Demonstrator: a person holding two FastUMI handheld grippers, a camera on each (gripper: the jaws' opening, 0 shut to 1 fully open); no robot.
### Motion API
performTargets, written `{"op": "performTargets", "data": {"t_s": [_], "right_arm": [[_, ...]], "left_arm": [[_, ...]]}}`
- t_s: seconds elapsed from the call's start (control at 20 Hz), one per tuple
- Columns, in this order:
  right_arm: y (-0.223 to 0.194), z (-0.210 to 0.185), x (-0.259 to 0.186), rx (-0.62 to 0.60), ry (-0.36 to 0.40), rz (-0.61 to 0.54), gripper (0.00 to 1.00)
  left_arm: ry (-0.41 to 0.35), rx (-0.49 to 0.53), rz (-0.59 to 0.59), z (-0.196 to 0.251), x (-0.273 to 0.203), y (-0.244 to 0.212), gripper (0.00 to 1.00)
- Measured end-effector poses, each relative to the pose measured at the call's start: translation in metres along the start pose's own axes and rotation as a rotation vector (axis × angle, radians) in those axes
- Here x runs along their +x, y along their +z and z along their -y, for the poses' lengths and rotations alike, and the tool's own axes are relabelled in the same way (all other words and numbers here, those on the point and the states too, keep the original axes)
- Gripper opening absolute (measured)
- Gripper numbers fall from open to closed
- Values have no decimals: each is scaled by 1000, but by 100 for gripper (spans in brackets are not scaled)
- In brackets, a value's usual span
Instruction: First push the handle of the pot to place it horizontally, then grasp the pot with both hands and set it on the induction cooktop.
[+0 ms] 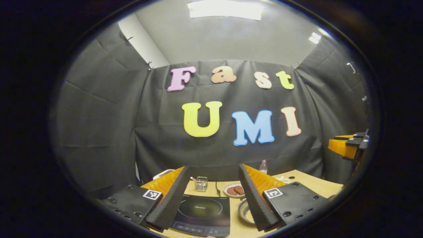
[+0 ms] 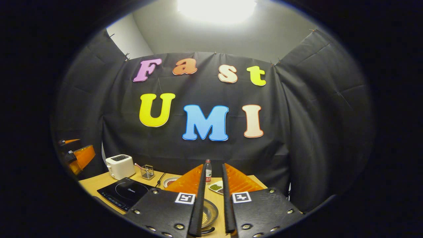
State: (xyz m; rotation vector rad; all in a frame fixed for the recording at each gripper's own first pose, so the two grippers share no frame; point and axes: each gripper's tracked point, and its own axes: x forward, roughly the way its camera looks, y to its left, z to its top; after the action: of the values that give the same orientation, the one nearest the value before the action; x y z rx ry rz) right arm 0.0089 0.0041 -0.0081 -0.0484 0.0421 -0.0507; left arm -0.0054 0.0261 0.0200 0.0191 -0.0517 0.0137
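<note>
The left hand-held gripper (image 1: 211, 198) hangs above the counter (image 1: 317, 185) with its fingers spread wide, grasping nothing. Between them lies the black induction cooktop (image 1: 203, 211), and just right of it sits the metal pot (image 1: 246, 213), partly hidden by the right finger. The right hand-held gripper (image 2: 213, 205) has its fingers drawn close with a narrow gap, holding nothing; the pot (image 2: 209, 215) shows below them. Farther back stand a toaster (image 2: 120, 166), a wire basket (image 2: 147, 172), a bottle (image 2: 208, 172) and a plate of food (image 1: 234, 189).
</note>
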Motion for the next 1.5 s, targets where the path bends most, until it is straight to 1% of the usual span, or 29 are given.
{"op": "performTargets", "data": {"t_s": [0.05,0.1,0.15,0.2,0.3,0.35,0.4,0.5,0.6,0.7,0.75,0.9,1.0,1.05,1.1,1.15,1.2,1.25,1.3,1.4,1.45,1.5], "right_arm": [[0,-7,0,4,19,-2,21],[0,-10,-3,4,14,-3,19],[1,-16,-4,12,41,0,0],[2,-23,0,16,55,2,8],[-2,-37,-1,7,92,-14,7],[-6,-43,-1,-3,103,-25,7],[-9,-52,0,-8,119,-34,8],[-19,-73,2,-14,160,-63,8],[-35,-92,3,-23,200,-105,7],[-52,-112,3,-35,245,-145,7],[-61,-120,4,-45,262,-167,7],[-91,-143,1,-69,338,-245,7],[-109,-155,-2,-90,398,-286,7],[-119,-159,-5,-97,426,-306,7],[-128,-163,-7,-103,454,-331,7],[-140,-165,-10,-110,480,-354,7],[-148,-166,-13,-116,506,-375,7],[-160,-167,-13,-125,532,-398,7],[-169,-165,-15,-134,554,-422,7],[-188,-164,-22,-136,603,-471,7],[-198,-164,-25,-139,628,-494,7],[-206,-162,-29,-150,650,-515,7]], "left_arm": [[1,0,1,-2,0,0,99],[2,-1,1,-6,0,-1,99],[5,-3,3,-10,0,-2,99],[9,-5,4,-14,1,-1,99],[13,-11,6,-23,4,-1,99],[15,-13,7,-29,5,-4,94],[16,-14,10,-34,6,-3,99],[19,-16,13,-46,10,-5,99],[20,-22,8,-59,15,-8,99],[22,-25,6,-73,18,-13,97],[27,-26,6,-81,18,-15,99],[62,-24,-15,-103,18,-25,94],[81,-29,-32,-109,19,-32,94],[87,-30,-42,-110,22,-34,94],[91,-32,-49,-108,22,-36,99],[95,-33,-50,-106,23,-36,99],[99,-33,-51,-103,25,-34,97],[104,-29,-51,-99,25,-34,97],[107,-24,-48,-95,26,-33,99],[110,-19,-48,-82,30,-32,97],[112,-19,-53,-76,32,-34,99],[114,-18,-59,-71,32,-38,99]]}}
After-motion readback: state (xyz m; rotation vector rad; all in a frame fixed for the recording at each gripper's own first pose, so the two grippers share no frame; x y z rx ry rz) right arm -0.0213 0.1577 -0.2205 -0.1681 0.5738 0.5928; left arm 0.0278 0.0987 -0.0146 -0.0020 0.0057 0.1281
